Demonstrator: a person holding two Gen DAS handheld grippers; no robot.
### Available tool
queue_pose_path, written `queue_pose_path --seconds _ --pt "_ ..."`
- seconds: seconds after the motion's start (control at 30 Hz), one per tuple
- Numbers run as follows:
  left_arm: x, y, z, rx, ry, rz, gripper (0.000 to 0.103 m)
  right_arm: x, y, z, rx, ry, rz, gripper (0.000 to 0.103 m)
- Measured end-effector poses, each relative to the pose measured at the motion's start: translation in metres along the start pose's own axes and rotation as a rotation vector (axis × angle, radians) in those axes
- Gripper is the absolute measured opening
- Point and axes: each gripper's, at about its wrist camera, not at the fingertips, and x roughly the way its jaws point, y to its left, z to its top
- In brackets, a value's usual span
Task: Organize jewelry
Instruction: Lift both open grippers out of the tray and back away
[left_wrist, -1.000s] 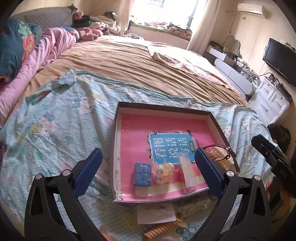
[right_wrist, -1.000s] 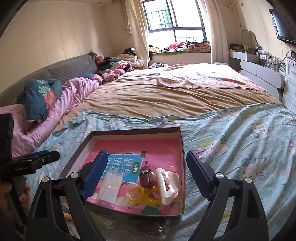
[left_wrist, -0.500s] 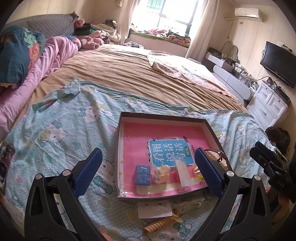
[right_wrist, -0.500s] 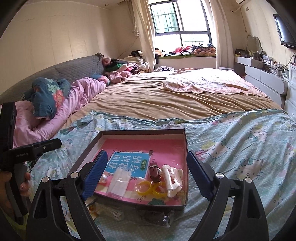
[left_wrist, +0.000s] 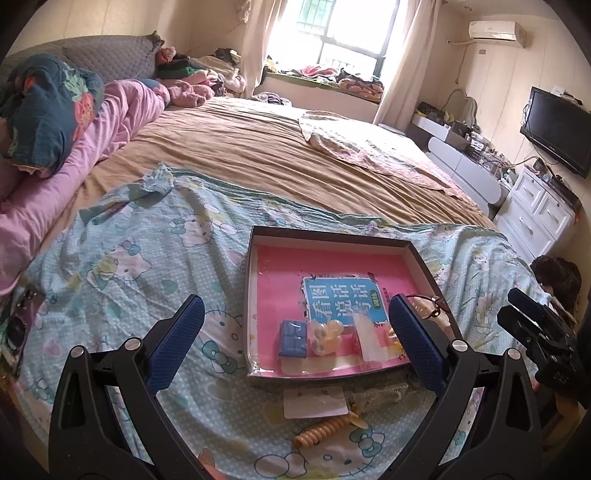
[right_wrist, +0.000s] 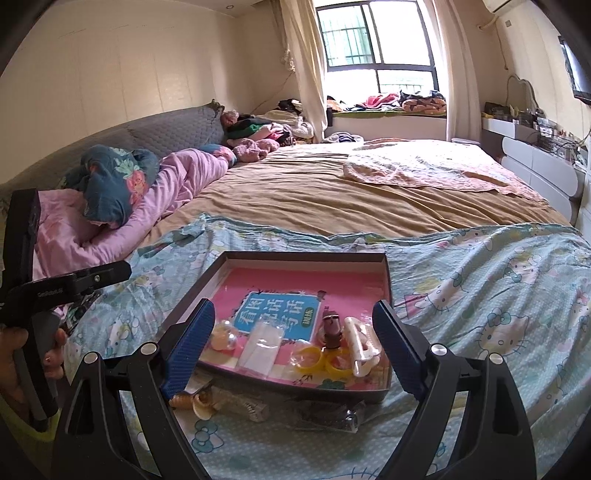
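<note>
Bedroom, bed spread with a pale-blue cartoon-print sheet (left_wrist: 155, 258). Nearest me, the left gripper (left_wrist: 295, 339) stands wide and empty above the sheet; an orange spiral hair tie (left_wrist: 325, 430) lies at its 6 o'clock, on the sheet before the shallow box (left_wrist: 332, 233). My right gripper (right_wrist: 293, 345) is likewise wide, holding nothing. Between its fingers, at 12 o'clock, lie yellow rings (right_wrist: 325, 360) and a white hair claw (right_wrist: 360, 343) on the pink book (right_wrist: 306, 280) in the box. Beyond: tan blanket (right_wrist: 332, 199), window (right_wrist: 376, 55).

left claw (left_wrist: 295, 336): agape, empty | right claw (right_wrist: 295, 336): agape, empty
</note>
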Motion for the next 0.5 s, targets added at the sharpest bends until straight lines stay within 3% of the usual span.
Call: queue_pose_path --seconds 0.5 --pt "-0.013 -0.005 -0.019 0.049 0.004 0.038 0.093 -0.013 0.018 -0.01 -0.049 0.021 0.04 0.086"
